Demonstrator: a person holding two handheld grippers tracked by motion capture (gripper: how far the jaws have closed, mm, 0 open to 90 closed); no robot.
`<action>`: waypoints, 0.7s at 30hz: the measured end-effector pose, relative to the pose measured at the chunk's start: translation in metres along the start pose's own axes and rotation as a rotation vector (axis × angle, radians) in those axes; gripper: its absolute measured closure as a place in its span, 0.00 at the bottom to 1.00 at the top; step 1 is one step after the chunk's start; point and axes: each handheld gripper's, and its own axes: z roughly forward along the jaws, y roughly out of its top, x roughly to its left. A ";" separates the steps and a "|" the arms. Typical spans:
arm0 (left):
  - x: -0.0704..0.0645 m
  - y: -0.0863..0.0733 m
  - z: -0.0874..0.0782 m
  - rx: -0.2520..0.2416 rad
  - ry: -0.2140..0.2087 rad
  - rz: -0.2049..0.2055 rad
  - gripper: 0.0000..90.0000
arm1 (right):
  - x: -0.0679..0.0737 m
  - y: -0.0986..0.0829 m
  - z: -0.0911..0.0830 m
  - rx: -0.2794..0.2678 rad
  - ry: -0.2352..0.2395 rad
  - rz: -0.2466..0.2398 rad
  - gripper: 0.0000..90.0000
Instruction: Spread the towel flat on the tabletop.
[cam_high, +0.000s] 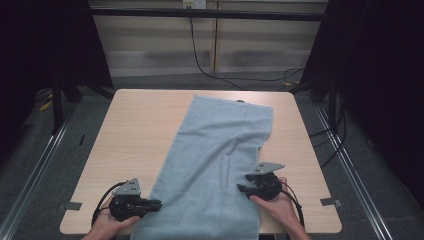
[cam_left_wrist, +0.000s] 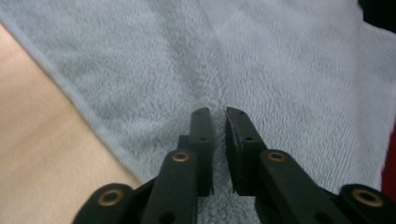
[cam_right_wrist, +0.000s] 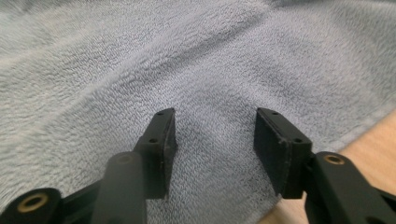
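I see a pale blue-grey towel (cam_high: 215, 165) with a plain fleecy surface and no print. The table (cam_high: 135, 130) under it is light beige with a faint wood grain. I read both grippers as black: the left gripper (cam_high: 156, 204) and the right gripper (cam_high: 242, 188) each carry a grey plate, and brass-coloured rivets mark their jaw arms. The floor (cam_high: 30, 160) is dark grey.

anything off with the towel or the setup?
The light blue towel lies askew, diagonal across the wooden table, its near end overhanging the front edge. A soft crease runs along its right side. No damage or spills.
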 end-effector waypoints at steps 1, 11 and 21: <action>0.003 0.004 -0.001 -0.031 0.006 -0.010 0.85 | 0.002 0.001 0.000 0.002 0.023 -0.009 0.78; 0.060 0.059 0.038 -0.044 0.159 -0.024 0.63 | 0.015 -0.022 -0.025 0.014 0.076 0.035 0.94; 0.053 0.050 0.043 -0.003 0.200 0.077 0.89 | 0.012 -0.026 -0.028 0.004 0.075 0.046 0.95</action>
